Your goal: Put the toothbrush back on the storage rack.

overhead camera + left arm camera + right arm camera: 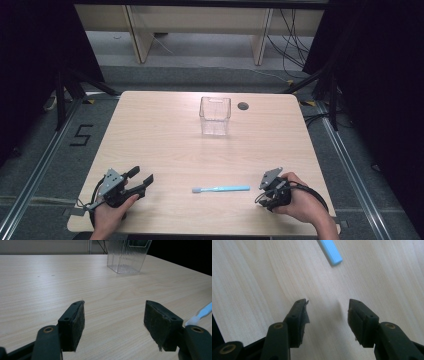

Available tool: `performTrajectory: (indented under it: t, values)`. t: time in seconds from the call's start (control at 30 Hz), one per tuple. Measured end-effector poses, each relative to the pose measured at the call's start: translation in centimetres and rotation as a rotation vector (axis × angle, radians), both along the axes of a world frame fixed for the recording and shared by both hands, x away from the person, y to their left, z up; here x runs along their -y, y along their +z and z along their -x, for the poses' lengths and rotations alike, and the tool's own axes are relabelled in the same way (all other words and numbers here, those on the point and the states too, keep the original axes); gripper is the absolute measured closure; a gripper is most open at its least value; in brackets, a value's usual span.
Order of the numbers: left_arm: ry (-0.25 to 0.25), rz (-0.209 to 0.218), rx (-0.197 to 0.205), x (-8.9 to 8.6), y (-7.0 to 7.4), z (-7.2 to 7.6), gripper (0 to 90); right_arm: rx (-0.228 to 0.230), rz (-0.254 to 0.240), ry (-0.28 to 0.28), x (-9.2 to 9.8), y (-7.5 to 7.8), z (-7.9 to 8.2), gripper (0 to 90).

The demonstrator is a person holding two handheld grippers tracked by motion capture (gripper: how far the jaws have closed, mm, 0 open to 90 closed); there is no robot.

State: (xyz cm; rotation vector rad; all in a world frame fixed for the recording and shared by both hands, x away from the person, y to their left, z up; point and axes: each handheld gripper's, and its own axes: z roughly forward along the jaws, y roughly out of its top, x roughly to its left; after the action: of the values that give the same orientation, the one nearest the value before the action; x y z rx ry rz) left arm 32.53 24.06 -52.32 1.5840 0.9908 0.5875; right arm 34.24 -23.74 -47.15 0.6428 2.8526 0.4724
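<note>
A light blue toothbrush (221, 189) lies flat near the table's front edge, its head pointing left. Its brush end (200, 313) peeks in at the right of the left gripper view, and its handle end (330, 251) lies just ahead of the right gripper's jaws. A clear ribbed plastic container (215, 116) stands upright at the table's far middle, also seen as the container (128, 255) in the left gripper view. My left gripper (141, 179) rests open at the front left. My right gripper (327, 315) is open at the front right, low over bare wood, nothing between its jaws.
The light wooden table (160, 145) has a round cable hole (243, 106) to the right of the container. Black frame legs and cables stand on the floor behind the table.
</note>
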Motion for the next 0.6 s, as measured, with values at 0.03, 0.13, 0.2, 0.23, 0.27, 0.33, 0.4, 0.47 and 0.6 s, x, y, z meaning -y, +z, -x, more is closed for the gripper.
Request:
performTrajectory:
  t: [0.03,0.13,0.2,0.23,0.27,0.33,0.4,0.47,0.6]
  values:
    - [-0.001,-0.004,0.0,0.0,0.0,0.0,32.8,0.0,0.0,0.0,0.0,0.0,0.0,50.1]
    - [-0.019,-0.002,0.027,0.2,-0.1,-0.2,32.8,-0.007,0.01,0.02,-0.2,0.1,-0.3,50.1]
    - [0.002,-0.017,-0.008,0.3,0.1,0.1,32.8,-0.015,0.027,0.029,-0.3,0.2,-0.4,50.0]
    - [-0.008,-0.017,0.006,0.3,0.0,-0.1,32.8,-0.016,0.036,0.042,-0.4,0.2,-0.6,50.0]
    - [-0.023,-0.008,0.023,0.4,-0.1,-0.3,32.8,-0.01,0.042,0.066,-0.5,0.1,-0.7,49.9]
    - [-0.009,-0.016,-0.001,0.4,0.0,-0.1,32.8,-0.018,0.057,0.062,-0.7,0.2,-0.8,49.6]
    - [-0.01,-0.018,-0.002,0.5,0.0,0.0,32.8,-0.027,0.071,0.101,-0.9,0.4,-1.1,49.4]
    - [-0.011,-0.014,-0.001,0.4,0.0,-0.1,32.8,-0.019,0.074,0.114,-1.1,0.5,-1.4,49.4]
    - [-0.015,-0.01,0.006,0.3,0.0,-0.1,32.7,-0.039,0.106,0.132,-1.4,0.7,-1.9,49.4]
